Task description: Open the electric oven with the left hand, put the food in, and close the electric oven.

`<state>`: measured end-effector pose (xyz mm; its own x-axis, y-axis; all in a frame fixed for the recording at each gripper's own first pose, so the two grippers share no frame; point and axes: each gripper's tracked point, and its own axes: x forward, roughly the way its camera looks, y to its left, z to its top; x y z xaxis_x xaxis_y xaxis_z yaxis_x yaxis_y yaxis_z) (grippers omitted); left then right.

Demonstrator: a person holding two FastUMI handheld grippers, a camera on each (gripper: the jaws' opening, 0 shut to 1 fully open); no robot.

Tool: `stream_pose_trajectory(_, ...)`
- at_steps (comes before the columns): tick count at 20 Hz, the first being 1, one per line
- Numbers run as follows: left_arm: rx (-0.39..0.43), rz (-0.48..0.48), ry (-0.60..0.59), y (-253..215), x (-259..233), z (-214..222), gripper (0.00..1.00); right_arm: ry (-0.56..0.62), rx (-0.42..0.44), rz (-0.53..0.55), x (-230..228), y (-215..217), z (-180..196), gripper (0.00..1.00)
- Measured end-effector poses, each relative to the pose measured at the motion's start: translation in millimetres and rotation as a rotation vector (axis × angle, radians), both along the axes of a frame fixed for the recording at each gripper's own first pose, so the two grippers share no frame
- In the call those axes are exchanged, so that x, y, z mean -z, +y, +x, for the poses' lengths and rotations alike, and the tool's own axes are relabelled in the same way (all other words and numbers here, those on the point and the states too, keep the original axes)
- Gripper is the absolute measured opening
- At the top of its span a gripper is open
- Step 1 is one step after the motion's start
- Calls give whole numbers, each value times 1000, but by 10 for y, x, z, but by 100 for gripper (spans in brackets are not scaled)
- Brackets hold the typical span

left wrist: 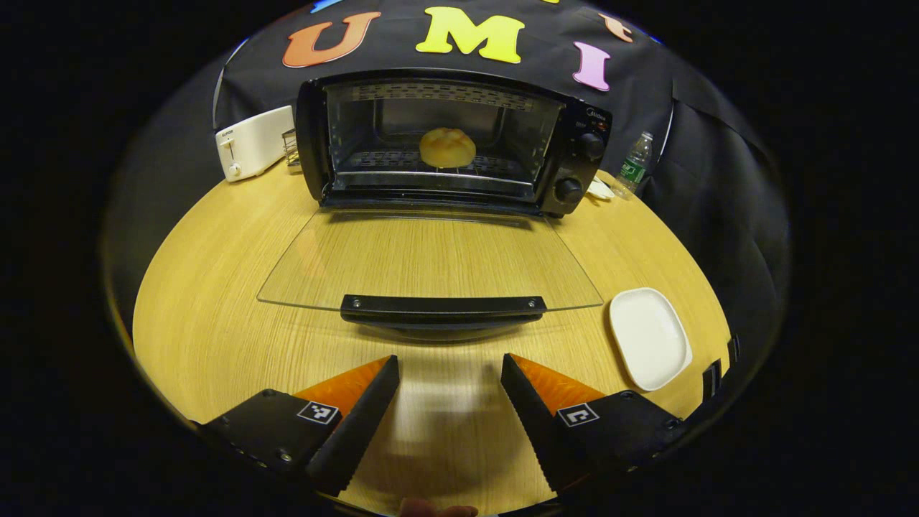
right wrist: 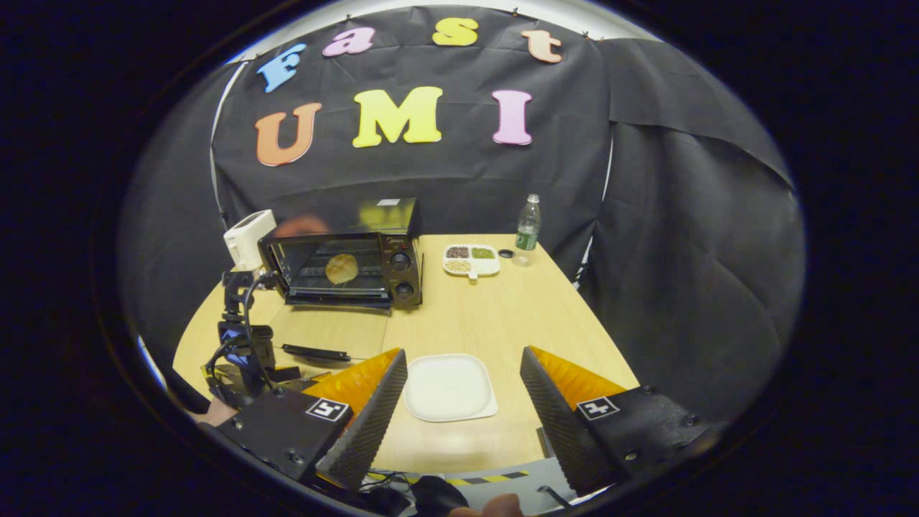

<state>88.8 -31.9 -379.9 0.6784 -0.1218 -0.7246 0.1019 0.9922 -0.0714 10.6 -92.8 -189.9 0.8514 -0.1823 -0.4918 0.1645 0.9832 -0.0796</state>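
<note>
The black electric oven (left wrist: 574, 154) stands at the back of the wooden table, its glass door (left wrist: 431, 262) folded down flat. A round bread bun (left wrist: 447, 147) sits on the rack inside. My left gripper (left wrist: 450, 370) is open, just short of the door's black handle (left wrist: 441, 307), holding nothing. In the right gripper view the oven (right wrist: 398, 269) with the bun (right wrist: 342, 268) is far off to the left. My right gripper (right wrist: 463, 362) is open above the bare white plate (right wrist: 449, 388). The left gripper's body (right wrist: 240, 352) shows at the left.
A white toaster (left wrist: 251, 142) stands left of the oven, a water bottle (left wrist: 635, 164) to its right. The white plate (left wrist: 650, 337) lies near the table's right front edge. A divided dish of grains (right wrist: 472, 260) and a bottle (right wrist: 528, 222) sit at the far side.
</note>
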Motion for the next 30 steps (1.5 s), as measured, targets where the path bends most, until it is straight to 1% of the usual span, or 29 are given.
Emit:
stream_pose_trajectory(1, -7, 6, 0, -7, 4, 23, 94, 1, -7, 3, 6, 17, 25, 98)
stream_pose_trajectory(5, -7, 47, -22, -27, -8, 159, 96, 4, -19, 20, -8, 37, 66, 98)
stream_pose_trajectory(7, -5, 56, -21, 32, 27, 128, 94, 3, -27, 23, -20, 47, 88, 98)
stream_pose_trajectory(9, -9, 55, -7, 26, 23, 125, 94, -3, -33, 35, -38, 51, 109, 98)
stream_pose_trajectory(12, -17, 74, -8, 14, -79, 154, 94, -21, -46, 40, -117, 59, 153, 98)
stream_pose_trajectory(13, -14, 87, -21, 18, -142, 161, 94, -30, -51, 42, -142, 64, 171, 100)
stream_pose_trajectory(14, -13, 96, -39, 20, -242, 176, 95, -40, -56, 46, -174, 78, 191, 98)
stream_pose_trajectory(16, -17, 98, -90, -68, -538, 285, 96, -57, -74, 50, -208, 123, 221, 98)
stream_pose_trajectory(17, -18, 100, -127, -80, -706, 345, 95, -63, -84, 54, -208, 146, 240, 98)
stream_pose_trajectory(18, -19, 110, -166, -71, -883, 438, 96, -64, -94, 63, -202, 184, 259, 100)
stream_pose_trajectory(19, -17, 113, -205, -64, -1056, 531, 96, -66, -102, 72, -189, 207, 285, 98)
stream_pose_trajectory(21, 1, 105, -269, -109, -1338, 702, 96, -68, -120, 91, -188, 258, 333, 98)
stream_pose_trajectory(24, -12, 94, -392, -60, -1815, 966, 96, -104, -154, 96, -342, 305, 450, 98)
stream_pose_trajectory(27, -37, 49, -483, -58, -2242, 987, 96, -138, -183, 81, -461, 278, 562, 97)
stream_pose_trajectory(30, -57, 40, -564, -10, -2702, 819, 96, -169, -208, 86, -622, 283, 628, 98)
